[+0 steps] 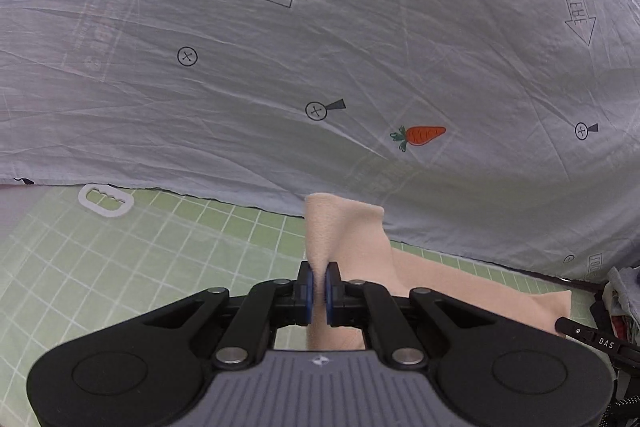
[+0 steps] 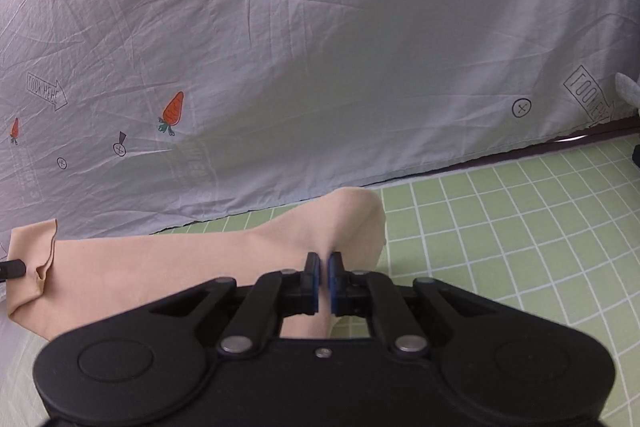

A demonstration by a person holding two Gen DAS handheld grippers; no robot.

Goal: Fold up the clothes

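A peach-coloured garment is stretched between both grippers over a green grid mat. My left gripper is shut on one end of it, the cloth rising in a fold between the blue pads. My right gripper is shut on the other end of the garment, which runs off to the left, where its far end bunches up by the other gripper's tip.
A pale grey sheet printed with carrots and arrows hangs behind the mat. A white plastic handle cut-out sits at the mat's far left edge. A pile of clothes lies at the right edge.
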